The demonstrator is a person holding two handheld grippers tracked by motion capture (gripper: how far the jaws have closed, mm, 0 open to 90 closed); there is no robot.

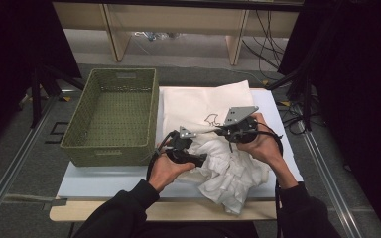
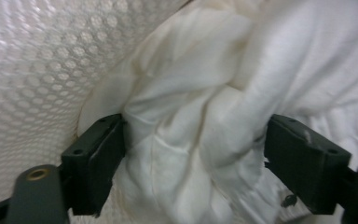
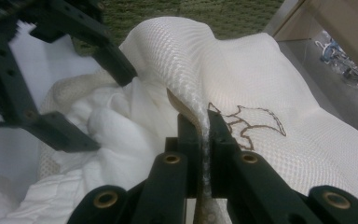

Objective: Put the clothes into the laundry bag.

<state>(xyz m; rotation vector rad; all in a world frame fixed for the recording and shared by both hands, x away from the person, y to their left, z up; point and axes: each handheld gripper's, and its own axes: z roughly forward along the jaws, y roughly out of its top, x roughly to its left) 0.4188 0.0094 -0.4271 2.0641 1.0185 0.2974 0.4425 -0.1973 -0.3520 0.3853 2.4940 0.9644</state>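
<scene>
A white mesh laundry bag [image 1: 198,104] with a brown outline drawing lies on the table right of the basket. My right gripper [image 1: 218,130] is shut on the bag's raised edge [image 3: 204,135], which it holds up in a fold. A crumpled white garment [image 1: 228,173] is heaped at the bag's mouth. My left gripper [image 1: 193,143] reaches into that heap. Its jaws stand wide apart with the garment [image 2: 191,116] bulging loosely between them, and the mesh [image 2: 32,70] arches over it. The right gripper view shows the left gripper [image 3: 109,109] open under the lifted mesh [image 3: 270,93].
An empty green wicker basket [image 1: 104,154] stands at the left of the white tabletop [image 1: 104,181], close to my left hand. Its weave [image 3: 191,14] lies just behind the bag. Wooden shelf legs [image 1: 116,34] and cables are on the floor beyond.
</scene>
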